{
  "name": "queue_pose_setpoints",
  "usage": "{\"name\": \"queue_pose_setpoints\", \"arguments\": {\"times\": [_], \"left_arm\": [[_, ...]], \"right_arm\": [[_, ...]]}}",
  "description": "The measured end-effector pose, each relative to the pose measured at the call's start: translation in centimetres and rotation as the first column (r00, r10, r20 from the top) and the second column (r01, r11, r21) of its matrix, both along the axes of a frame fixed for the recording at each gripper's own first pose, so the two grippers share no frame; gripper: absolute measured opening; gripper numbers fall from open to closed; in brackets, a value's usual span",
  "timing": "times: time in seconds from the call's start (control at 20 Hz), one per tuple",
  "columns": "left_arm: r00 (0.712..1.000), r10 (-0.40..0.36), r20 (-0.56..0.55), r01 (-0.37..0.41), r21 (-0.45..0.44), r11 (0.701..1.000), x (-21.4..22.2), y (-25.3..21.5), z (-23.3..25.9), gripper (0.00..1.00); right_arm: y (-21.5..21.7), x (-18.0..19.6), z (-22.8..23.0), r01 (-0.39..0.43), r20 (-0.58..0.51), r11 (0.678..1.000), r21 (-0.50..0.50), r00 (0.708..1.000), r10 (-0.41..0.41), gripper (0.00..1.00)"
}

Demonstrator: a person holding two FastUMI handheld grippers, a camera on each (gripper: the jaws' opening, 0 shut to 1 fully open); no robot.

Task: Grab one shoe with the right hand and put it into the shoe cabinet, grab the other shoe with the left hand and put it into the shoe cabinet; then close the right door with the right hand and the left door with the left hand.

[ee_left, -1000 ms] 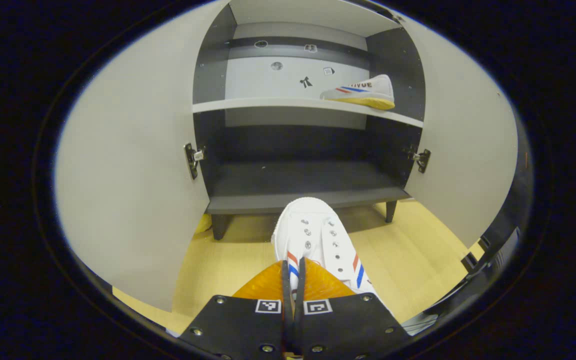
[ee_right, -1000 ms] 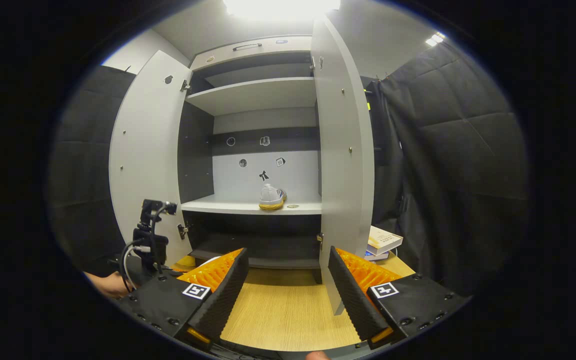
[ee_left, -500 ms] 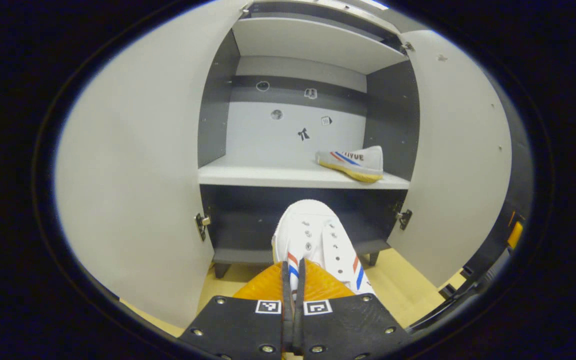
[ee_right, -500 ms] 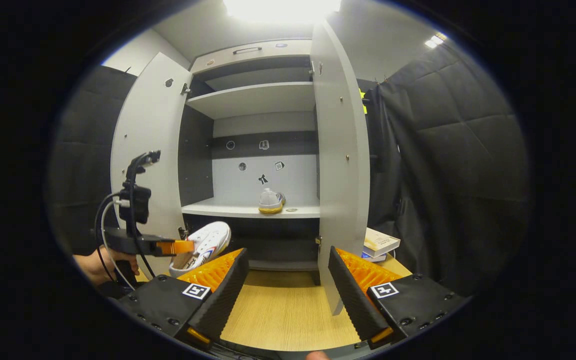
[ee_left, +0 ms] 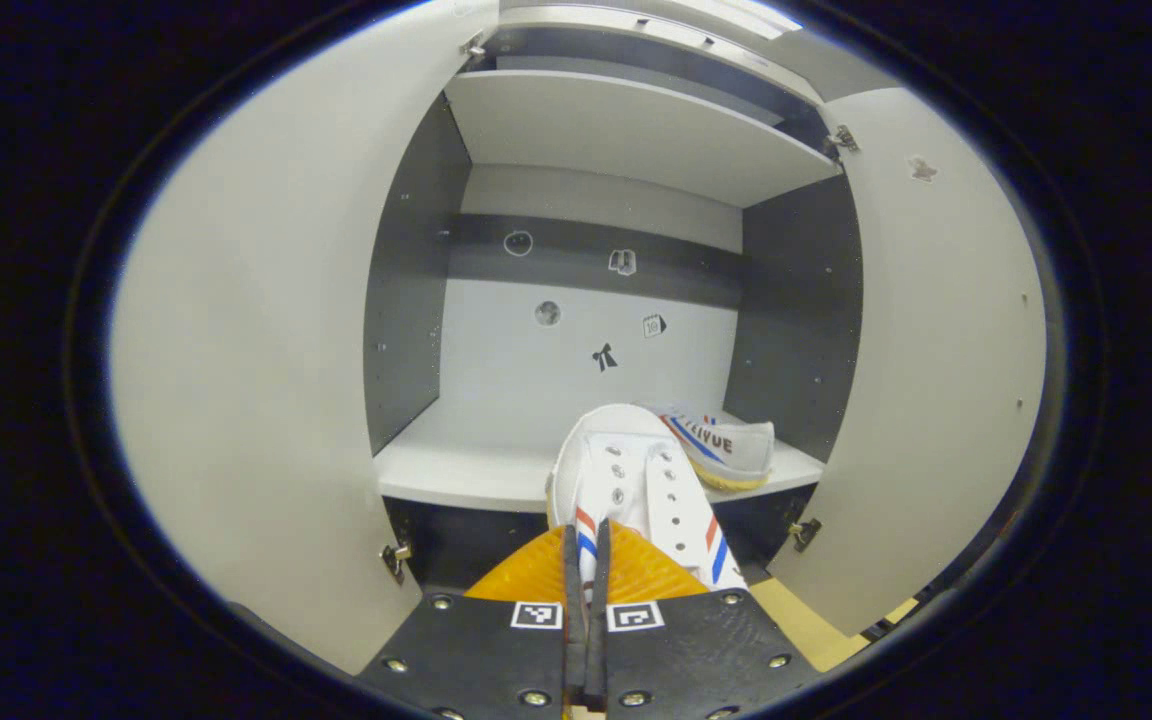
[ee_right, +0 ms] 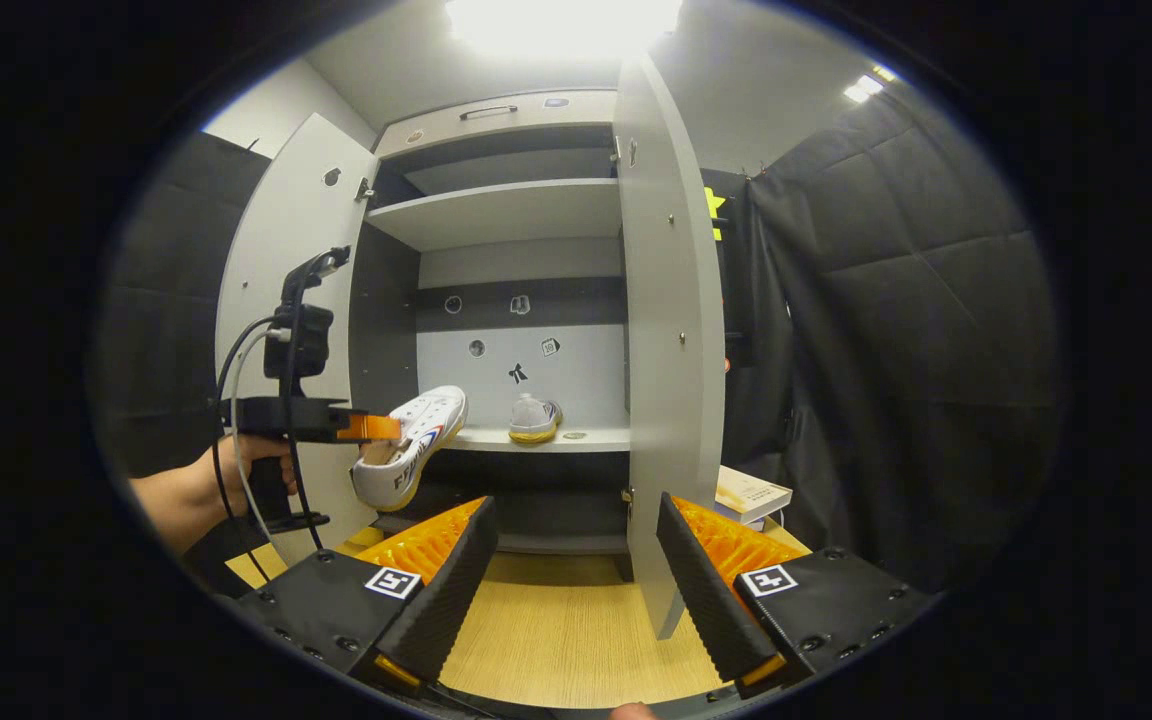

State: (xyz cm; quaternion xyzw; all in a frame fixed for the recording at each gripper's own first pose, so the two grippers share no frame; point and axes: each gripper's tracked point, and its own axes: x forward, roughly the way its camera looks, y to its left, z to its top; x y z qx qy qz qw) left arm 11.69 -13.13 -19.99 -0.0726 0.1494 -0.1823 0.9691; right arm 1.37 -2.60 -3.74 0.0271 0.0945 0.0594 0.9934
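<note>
In the left gripper view, the left hand-held gripper is pinching a white shoe by its rear edge, both fingers pressing together on it, with the toe pointing away toward the shoe cabinet. The shoe is hanging in the air, its toe reaching over the near edge of the middle shelf. In the right gripper view the same left hand-held gripper is showing at the left, gripped by a person's hand, and the shoe is tilting with its toe up toward the shelf.

The right hand-held gripper is sitting low in its own view with its fingers spread wide apart and nothing between them, above a light wooden floor.

Farther in, the second shoe is lying on the right part of the middle shelf, near the cabinet's right inner wall; in the right gripper view it is showing heel-on. Both doors are standing open: the left door and the right door. In the right gripper view the right door is swinging out edge-on, and a few books are lying beyond it to the right.
</note>
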Motion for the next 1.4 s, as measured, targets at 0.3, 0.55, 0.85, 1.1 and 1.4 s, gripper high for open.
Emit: {"name": "queue_pose_setpoints", "arguments": {"times": [0.3,0.55,0.85,1.1,1.4], "left_arm": [[0.999,0.011,0.049,-0.010,-0.014,1.000,-0.4,0.1,0.0,0.00],[0.997,0.032,0.070,-0.032,-0.005,0.999,-0.6,0.0,0.0,0.01],[0.997,0.067,0.049,-0.066,-0.007,0.998,-0.7,0.0,-0.2,0.01],[0.997,0.068,-0.032,-0.067,0.028,0.997,0.3,-0.2,-1.4,0.01],[0.994,0.068,-0.090,-0.061,0.083,0.995,1.2,-1.0,-2.4,0.01]], "right_arm": [[-0.9,0.5,-1.0,0.021,-0.017,1.000,0.004,1.000,-0.021,0.97],[-1.8,0.7,-1.6,0.045,-0.031,0.999,0.008,0.999,-0.045,1.00],[-2.1,0.7,-2.3,0.048,-0.047,0.999,-0.006,0.998,-0.048,0.96],[-2.5,1.2,-3.0,0.056,-0.058,0.998,-0.010,0.997,-0.057,1.00],[-2.5,1.6,-3.6,0.050,-0.077,0.998,-0.022,0.996,-0.052,1.00]]}}
